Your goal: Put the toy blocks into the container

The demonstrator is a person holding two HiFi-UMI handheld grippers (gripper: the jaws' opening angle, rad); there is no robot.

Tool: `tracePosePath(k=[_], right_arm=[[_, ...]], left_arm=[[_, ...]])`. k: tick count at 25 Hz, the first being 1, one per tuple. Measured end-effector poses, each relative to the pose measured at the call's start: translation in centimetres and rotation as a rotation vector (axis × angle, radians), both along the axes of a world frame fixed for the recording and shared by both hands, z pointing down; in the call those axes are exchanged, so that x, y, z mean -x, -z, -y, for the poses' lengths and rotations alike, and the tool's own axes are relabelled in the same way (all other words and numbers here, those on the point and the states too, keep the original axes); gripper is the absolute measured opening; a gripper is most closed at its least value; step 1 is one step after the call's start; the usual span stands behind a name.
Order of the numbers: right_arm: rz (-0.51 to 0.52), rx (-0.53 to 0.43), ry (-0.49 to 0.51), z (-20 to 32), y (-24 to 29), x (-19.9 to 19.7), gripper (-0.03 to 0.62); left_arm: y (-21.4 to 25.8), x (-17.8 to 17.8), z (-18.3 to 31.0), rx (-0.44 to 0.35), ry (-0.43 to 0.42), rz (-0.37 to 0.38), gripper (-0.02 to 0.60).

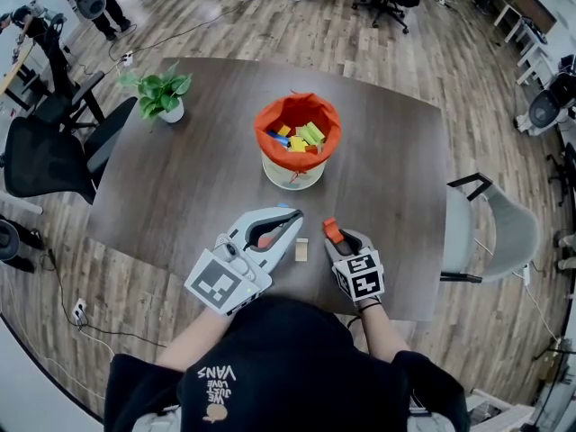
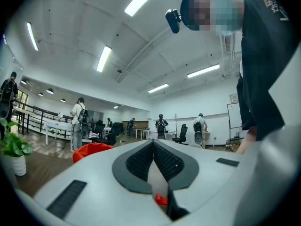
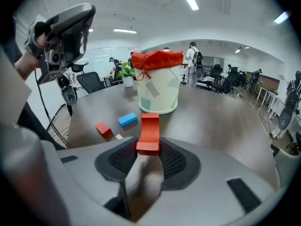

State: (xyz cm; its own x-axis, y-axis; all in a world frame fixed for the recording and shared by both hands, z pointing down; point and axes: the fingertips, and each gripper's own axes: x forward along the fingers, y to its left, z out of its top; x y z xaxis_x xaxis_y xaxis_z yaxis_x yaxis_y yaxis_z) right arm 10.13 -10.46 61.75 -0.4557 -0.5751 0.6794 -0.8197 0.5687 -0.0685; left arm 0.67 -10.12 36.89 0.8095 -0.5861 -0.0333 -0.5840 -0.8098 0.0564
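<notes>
- The right gripper [image 3: 148, 150] was clamped on the red arched block [image 3: 149, 132], which stuck out beyond its pads. Carrying it steadily over the rim of the container [image 3: 159, 95], upper centre of frame, before letting go would likely serve best.
- The left gripper [image 2: 153, 149] had its jaws together, holding nothing.

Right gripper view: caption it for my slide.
Right gripper holds a curved red block before the orange-lined container; blue block and small red block lie on the table.
</notes>
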Motion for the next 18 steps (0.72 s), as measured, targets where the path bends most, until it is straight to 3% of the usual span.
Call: tracePosePath(k=[18], right_arm=[[0.097,-0.256,0.099,5.1,13.8,4.5,0.155]], left_arm=[[0.4,1.6,-0.2,-0.005,0.029,-0.006,0.012]])
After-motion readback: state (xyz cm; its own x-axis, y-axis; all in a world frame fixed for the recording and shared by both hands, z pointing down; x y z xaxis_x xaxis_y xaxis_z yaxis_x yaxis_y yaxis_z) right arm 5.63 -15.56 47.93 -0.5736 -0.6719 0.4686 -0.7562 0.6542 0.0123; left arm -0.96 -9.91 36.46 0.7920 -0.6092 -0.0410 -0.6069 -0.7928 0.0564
